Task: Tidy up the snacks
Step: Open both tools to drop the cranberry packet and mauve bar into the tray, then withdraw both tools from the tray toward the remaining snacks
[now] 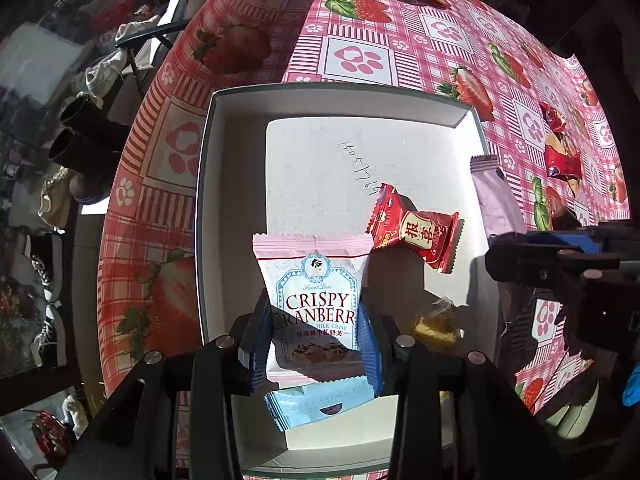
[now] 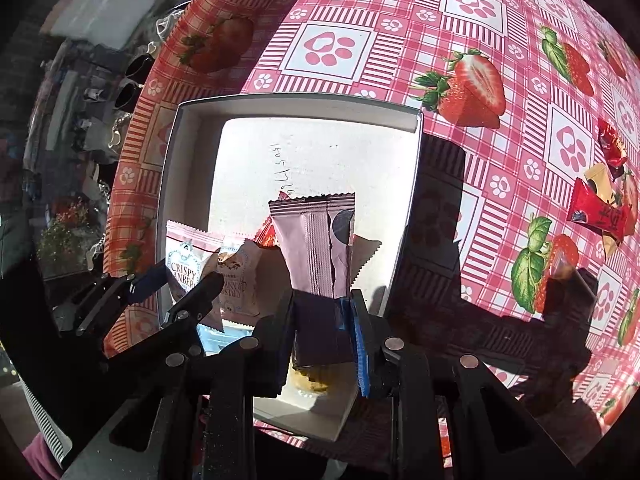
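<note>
In the left wrist view, the left tongs (image 1: 316,344) pointed down over a shallow white box (image 1: 208,184) that sat on a surface (image 1: 360,60) covered in a pink strawberry-and-paw-print cloth. The blue pads were clamped on the lower sides of a pink and white Crispy Cranberry packet (image 1: 314,300), which hung above the box floor. A light blue packet (image 1: 316,404) lay in the box beneath the tongs. A red wrapped candy (image 1: 416,232) rested on the box floor just right of the cranberry packet, and a small yellow snack (image 1: 436,324) lay in shadow near the right pad. The right tongs (image 1: 496,248) entered from the right edge, holding a mauve packet (image 1: 496,196) by the right wall of the box. Red candies (image 1: 560,152) lay on the cloth well apart from the box.

In the right wrist view, the right tongs (image 2: 322,328) were clamped on the lower part of the mauve packet (image 2: 316,244), which stood upright over the white box (image 2: 172,152). The left tongs (image 2: 176,292) showed at the left with the Crispy Cranberry packet (image 2: 186,264) between them. A second cranberry packet (image 2: 240,280) lay just beside it in the box. The yellow snack (image 2: 310,380) lay below the mauve packet. Red candies (image 2: 600,208) sat on the cloth at the far right.
</note>
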Demonstrator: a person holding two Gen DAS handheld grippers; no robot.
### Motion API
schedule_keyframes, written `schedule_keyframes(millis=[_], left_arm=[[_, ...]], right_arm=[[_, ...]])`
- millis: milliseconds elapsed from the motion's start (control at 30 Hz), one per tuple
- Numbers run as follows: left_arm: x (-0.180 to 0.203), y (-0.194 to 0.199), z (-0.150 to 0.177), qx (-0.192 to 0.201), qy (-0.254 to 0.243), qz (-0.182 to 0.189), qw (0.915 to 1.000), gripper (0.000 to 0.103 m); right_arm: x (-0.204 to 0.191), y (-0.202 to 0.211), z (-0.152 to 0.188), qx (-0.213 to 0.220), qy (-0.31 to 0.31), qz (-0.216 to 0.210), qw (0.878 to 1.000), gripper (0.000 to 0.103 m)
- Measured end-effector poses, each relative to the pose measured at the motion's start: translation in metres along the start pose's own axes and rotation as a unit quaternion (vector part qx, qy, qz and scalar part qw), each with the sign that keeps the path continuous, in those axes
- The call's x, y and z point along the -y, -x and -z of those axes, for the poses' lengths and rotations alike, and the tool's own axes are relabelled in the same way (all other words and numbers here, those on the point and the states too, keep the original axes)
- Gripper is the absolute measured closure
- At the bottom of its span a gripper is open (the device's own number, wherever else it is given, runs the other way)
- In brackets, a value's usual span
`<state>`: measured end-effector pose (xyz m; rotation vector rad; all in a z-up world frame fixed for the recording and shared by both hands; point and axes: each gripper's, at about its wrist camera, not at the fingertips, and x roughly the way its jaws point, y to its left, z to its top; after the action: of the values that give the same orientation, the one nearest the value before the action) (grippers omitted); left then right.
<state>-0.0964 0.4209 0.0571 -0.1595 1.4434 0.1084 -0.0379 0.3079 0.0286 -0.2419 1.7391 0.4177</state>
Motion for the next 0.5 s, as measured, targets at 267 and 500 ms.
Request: schedule_keyframes(millis=[267,500], left_arm=[[0.005,-0.002,0.004,-0.009,-0.005,0.000,0.9999,0.051],[0.011,-0.001,0.010,-0.022,-0.010,0.002,0.9997,0.028]], right_arm=[[-0.006,-0.004,0.002,-0.009,0.009,-0.003,1.000,0.076],[0.000,0.002,0.007,0.003,-0.005,0.017,1.000,0.013]])
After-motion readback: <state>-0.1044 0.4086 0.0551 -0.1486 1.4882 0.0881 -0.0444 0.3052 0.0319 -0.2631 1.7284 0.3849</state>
